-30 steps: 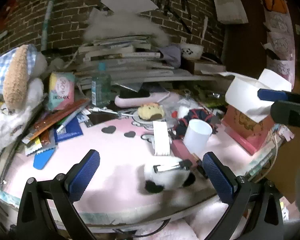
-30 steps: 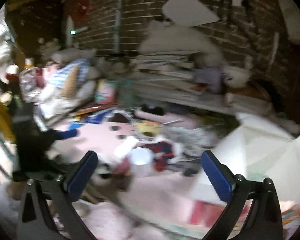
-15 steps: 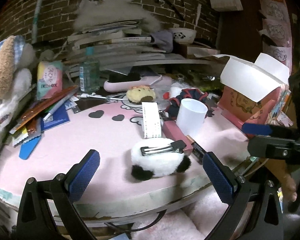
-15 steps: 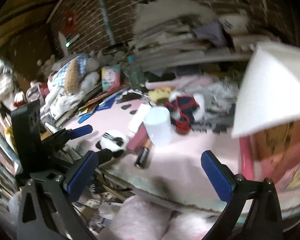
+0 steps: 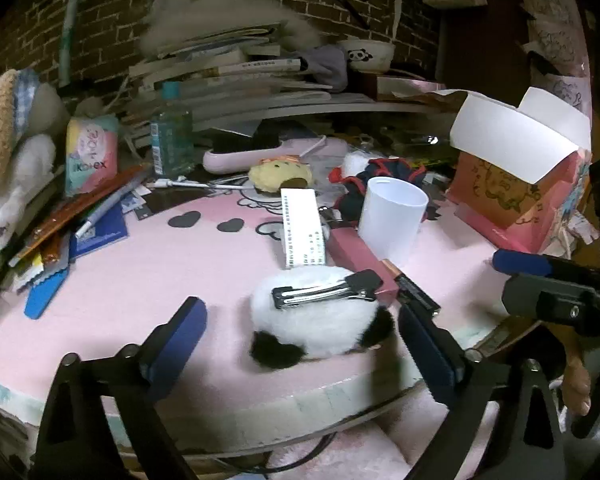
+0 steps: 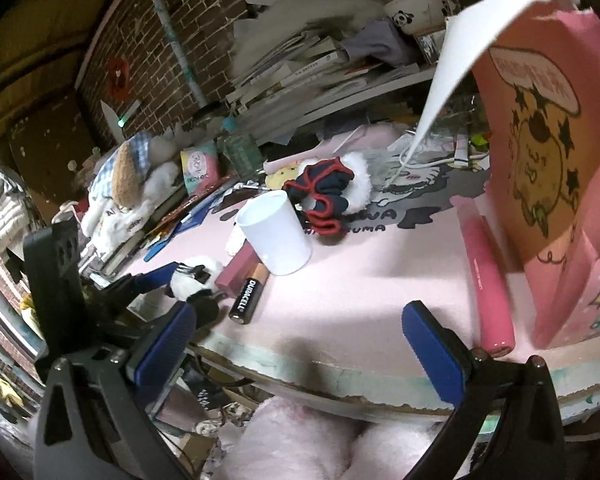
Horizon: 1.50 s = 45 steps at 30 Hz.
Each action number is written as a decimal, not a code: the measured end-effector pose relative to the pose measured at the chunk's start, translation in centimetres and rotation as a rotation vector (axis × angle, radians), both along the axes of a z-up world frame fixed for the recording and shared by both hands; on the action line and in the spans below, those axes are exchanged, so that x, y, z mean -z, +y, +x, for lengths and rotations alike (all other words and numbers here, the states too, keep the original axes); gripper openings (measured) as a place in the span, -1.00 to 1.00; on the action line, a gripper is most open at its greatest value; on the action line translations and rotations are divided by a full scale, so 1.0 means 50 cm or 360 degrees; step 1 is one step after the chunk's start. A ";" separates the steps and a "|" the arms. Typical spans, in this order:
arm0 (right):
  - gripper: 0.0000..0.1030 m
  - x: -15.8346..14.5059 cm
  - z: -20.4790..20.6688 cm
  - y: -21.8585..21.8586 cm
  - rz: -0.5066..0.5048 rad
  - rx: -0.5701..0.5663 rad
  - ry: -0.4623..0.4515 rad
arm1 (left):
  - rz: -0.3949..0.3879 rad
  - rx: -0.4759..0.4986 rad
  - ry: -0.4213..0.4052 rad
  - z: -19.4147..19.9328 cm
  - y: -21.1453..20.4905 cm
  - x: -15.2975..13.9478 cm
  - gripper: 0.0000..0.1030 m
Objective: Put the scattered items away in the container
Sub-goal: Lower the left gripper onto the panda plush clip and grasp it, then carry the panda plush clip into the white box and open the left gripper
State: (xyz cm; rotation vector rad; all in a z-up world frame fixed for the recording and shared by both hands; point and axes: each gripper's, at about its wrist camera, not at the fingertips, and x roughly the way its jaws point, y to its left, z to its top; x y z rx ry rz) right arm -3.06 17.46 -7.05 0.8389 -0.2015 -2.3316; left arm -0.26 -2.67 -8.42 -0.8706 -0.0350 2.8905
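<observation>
The left gripper [image 5: 300, 336], jaws wide apart, frames the panda hair clip [image 5: 320, 316] just before the white cup [image 5: 392, 220]; the right gripper [image 6: 296, 340], also spread and empty, waits nearby.

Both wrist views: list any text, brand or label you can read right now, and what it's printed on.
"DURACELL": on the battery lying beside the white cup.
"Kotex": on the pastel packet at the left.
"UMA": end of a word printed on the pink mat; the rest is partly hidden.
White strip box: rows of print, too small to read.
Book spines: too blurred.
</observation>
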 end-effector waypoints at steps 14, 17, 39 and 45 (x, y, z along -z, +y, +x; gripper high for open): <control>1.00 0.009 0.009 -0.022 0.0142 0.0023 0.0122 | -0.0006 -0.0009 0.0019 0.000 -0.009 -0.002 0.01; 1.00 0.009 0.008 -0.021 0.0127 0.0025 0.0116 | 0.0009 -0.0007 0.0022 0.001 -0.012 -0.005 -0.04; 1.00 0.003 -0.001 -0.011 0.0071 0.0148 0.0118 | 0.0091 -0.0016 0.0144 -0.005 -0.021 -0.098 -0.09; 1.00 -0.003 -0.001 -0.015 0.0126 0.0215 0.0181 | 0.0154 0.0159 0.0235 -0.027 0.026 -0.166 -0.09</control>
